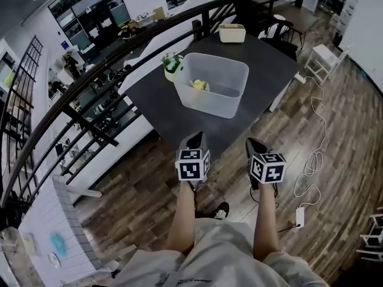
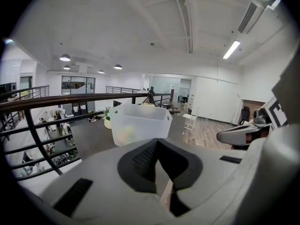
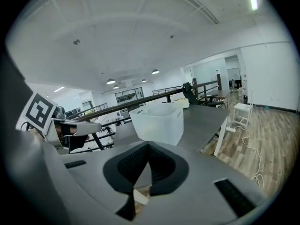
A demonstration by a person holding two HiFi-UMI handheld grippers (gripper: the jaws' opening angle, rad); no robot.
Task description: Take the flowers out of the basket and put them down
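A translucent white basket (image 1: 210,84) stands on the dark grey table (image 1: 263,64), with yellow flowers (image 1: 198,85) lying in its far left corner. Both grippers hang short of the table's near edge, over the wooden floor, pointing at the basket. My left gripper (image 1: 194,141) is shut and holds nothing, and so is my right gripper (image 1: 255,144). In the left gripper view the basket (image 2: 140,123) lies ahead of the left gripper (image 2: 157,165), the flowers (image 2: 123,134) a yellow blur behind its wall. The right gripper view has the basket (image 3: 157,123) beyond the right gripper (image 3: 147,165).
A small potted plant (image 1: 172,64) stands just left of the basket, a cream box (image 1: 232,33) at the table's far end. A black railing (image 1: 90,100) runs along the left. A white stool (image 1: 323,58) and a cable with charger (image 1: 311,160) lie to the right.
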